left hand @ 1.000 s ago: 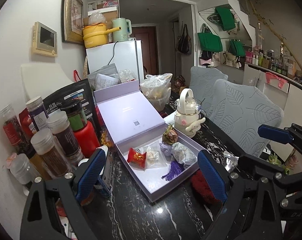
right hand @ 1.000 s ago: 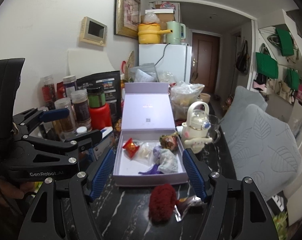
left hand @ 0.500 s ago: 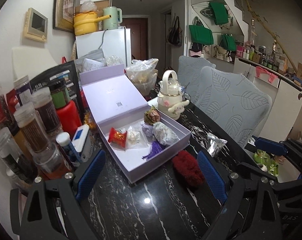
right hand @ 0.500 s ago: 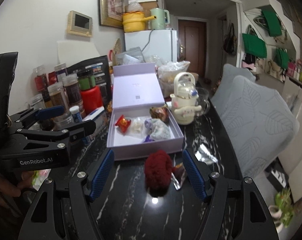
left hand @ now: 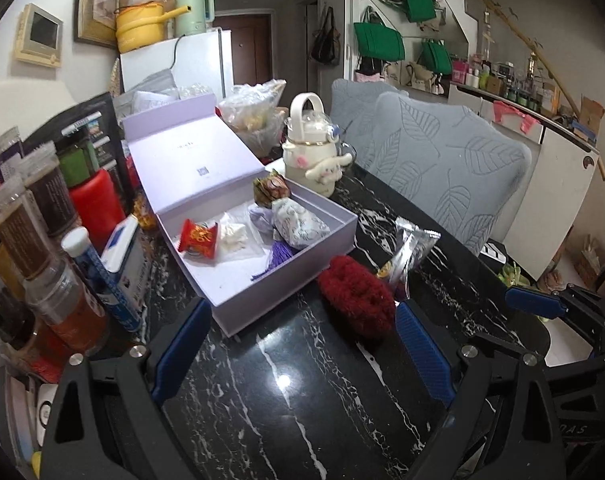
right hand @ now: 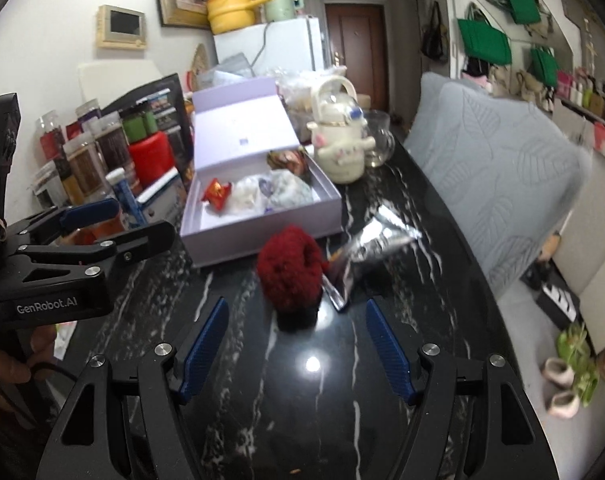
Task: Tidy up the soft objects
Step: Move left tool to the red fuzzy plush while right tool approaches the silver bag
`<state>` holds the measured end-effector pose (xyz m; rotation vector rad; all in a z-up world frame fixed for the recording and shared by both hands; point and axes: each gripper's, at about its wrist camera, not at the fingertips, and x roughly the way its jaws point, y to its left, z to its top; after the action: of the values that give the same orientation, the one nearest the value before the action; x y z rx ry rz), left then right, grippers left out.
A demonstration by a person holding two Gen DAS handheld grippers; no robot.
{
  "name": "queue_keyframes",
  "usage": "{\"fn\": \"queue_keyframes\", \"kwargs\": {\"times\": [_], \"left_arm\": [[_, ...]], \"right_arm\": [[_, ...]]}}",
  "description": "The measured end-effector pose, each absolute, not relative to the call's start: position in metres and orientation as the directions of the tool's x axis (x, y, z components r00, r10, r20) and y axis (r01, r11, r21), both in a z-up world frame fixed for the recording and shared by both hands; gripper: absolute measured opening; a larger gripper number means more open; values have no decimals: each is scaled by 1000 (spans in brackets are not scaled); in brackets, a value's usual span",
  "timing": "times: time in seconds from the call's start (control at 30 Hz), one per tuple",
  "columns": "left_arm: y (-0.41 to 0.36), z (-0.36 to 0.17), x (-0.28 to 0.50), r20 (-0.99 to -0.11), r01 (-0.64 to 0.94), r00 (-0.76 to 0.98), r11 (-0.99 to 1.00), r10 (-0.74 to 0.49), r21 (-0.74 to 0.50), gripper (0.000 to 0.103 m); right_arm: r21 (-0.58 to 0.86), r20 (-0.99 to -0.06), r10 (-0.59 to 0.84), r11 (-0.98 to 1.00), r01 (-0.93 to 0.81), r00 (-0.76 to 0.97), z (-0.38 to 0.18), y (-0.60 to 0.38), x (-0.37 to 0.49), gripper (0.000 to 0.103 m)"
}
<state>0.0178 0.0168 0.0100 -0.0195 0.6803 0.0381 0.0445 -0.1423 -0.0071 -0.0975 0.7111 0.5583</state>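
A fuzzy dark red soft object (left hand: 356, 300) (right hand: 290, 270) lies on the black marble table (left hand: 286, 400) just in front of an open lilac box (left hand: 334, 240) (right hand: 262, 236). Inside the box are a red sachet (left hand: 198, 236) (right hand: 218, 194), a white pouch (left hand: 232, 236), a pale floral sachet (left hand: 300, 224) with a purple tassel (left hand: 278, 254), and a dark patterned sachet (left hand: 271, 187). My left gripper (left hand: 298, 352) is open over bare table, the red object near its right finger. My right gripper (right hand: 296, 346) is open, just short of the red object.
Spice jars and bottles (left hand: 34, 216) and a red container (left hand: 96, 208) crowd the left. A white kettle-shaped bottle (left hand: 310, 148) stands behind the box. A silver foil packet (left hand: 412, 246) (right hand: 366, 248) lies right of the red object. Grey cushioned chairs (left hand: 446, 164) line the table's right edge.
Both grippers have sunk and tilted down toward the table. The box and the red object now sit lower and larger in both views. The jaws' spread is unchanged.
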Motion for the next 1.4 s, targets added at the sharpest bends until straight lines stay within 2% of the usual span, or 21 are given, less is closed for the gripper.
{"fn": "queue_keyframes", "kwargs": {"times": [0.43, 0.8, 1.07, 1.4], "left_arm": [[16, -35, 56, -711, -8, 702, 998, -43, -68, 95], [-3, -45, 95, -727, 25, 684, 997, -66, -67, 95], [-15, -57, 128, -754, 14, 657, 1000, -3, 8, 95], [27, -75, 123, -784, -65, 621, 996, -9, -64, 95]], "right_arm": [[132, -710, 417, 870, -474, 568, -48, -156, 62, 71], [132, -733, 394, 882, -453, 554, -69, -167, 96, 71], [153, -733, 391, 892, -425, 556, -73, -176, 122, 71], [192, -742, 408, 889, -415, 532, -79, -172, 155, 77]]}}
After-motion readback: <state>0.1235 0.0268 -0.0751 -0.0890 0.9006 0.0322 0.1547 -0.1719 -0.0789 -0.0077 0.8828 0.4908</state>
